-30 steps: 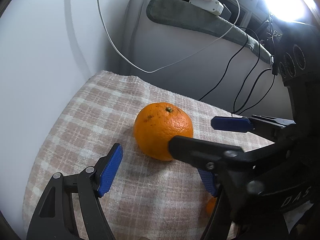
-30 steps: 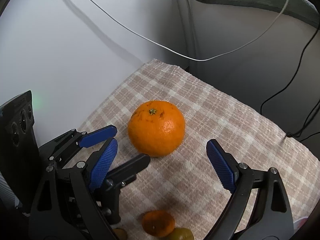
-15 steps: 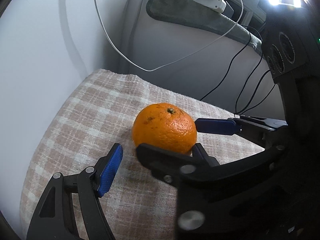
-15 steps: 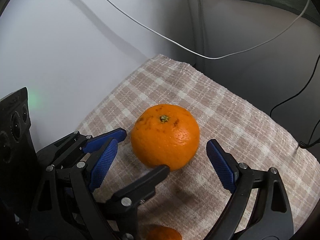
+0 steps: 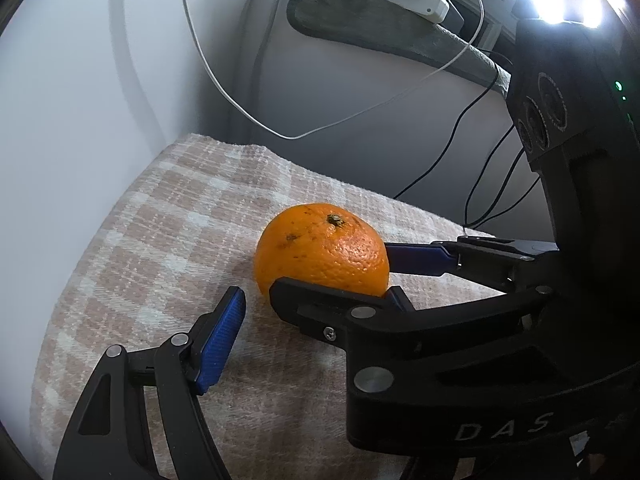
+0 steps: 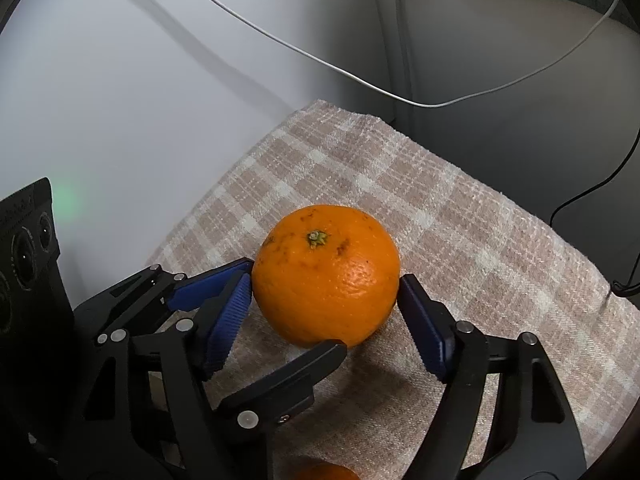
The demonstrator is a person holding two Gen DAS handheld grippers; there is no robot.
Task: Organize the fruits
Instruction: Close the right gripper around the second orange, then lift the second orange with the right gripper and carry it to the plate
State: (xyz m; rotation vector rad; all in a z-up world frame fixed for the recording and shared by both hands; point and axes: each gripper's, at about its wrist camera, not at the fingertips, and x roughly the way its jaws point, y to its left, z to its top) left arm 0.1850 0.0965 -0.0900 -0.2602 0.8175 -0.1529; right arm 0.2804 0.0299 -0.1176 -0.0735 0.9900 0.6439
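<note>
Both wrist views sat low and close, facing the far wall, and shared the orange (image 5: 322,250) (image 6: 326,274) on the checked cloth (image 5: 160,240) (image 6: 460,220).

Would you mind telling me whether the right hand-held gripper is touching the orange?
Touching. In the right wrist view, both blue pads of the right hand-held gripper press against the sides of the orange, with no gap.

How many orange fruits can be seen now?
2: a big orange on the checked cloth between the right gripper's pads, and a smaller orange fruit at the bottom edge. Others may be hidden.
</note>
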